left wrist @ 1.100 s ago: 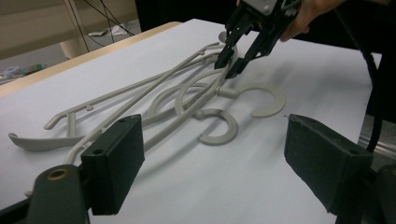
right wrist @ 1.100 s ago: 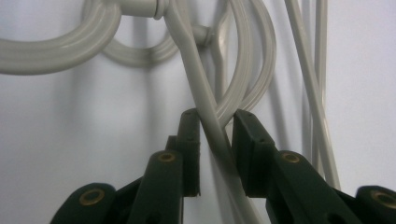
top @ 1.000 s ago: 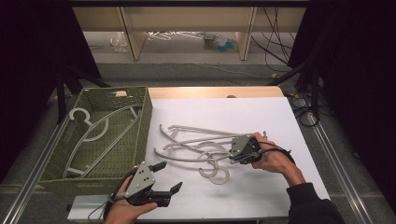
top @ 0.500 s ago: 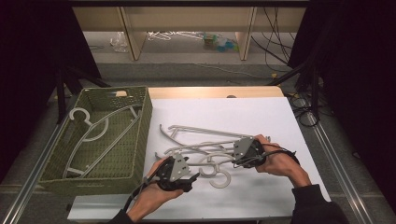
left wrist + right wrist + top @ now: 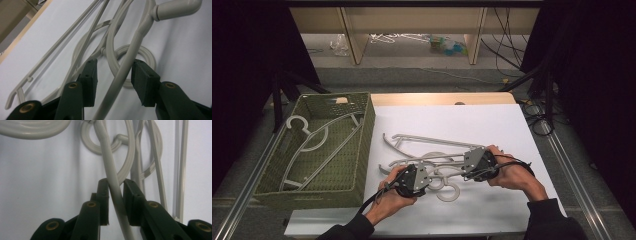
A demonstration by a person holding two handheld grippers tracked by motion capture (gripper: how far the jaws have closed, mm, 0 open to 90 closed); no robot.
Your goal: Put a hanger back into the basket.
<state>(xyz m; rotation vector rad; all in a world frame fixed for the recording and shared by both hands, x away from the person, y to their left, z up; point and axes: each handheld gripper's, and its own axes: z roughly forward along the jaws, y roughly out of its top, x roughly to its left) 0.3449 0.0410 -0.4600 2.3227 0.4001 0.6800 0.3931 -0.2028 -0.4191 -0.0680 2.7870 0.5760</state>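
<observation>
Several pale grey plastic hangers [image 5: 427, 150] lie tangled on the white table [image 5: 492, 120]. My right gripper [image 5: 460, 168] at the right of the pile is shut on one hanger's arm [image 5: 110, 170], which runs up between its pads [image 5: 115, 181]. My left gripper [image 5: 430, 176] sits at the pile's front left. Its jaws have just been closing and stand part open [image 5: 113, 65] around a hanger arm [image 5: 130, 57]. A gap still shows at the left pad [image 5: 88, 75]. Hook loops [image 5: 140, 51] lie just beyond the fingertips.
A green woven basket [image 5: 367, 130] stands at the table's left with two hangers [image 5: 319, 140] lying in it. A wooden strip [image 5: 442, 98] edges the table's far side. Shelves and cables lie beyond on the floor.
My left gripper came from the table's front left edge rightward to the hanger pile, and its jaws narrowed around a hanger arm. The right gripper stayed where it was, still gripping.
</observation>
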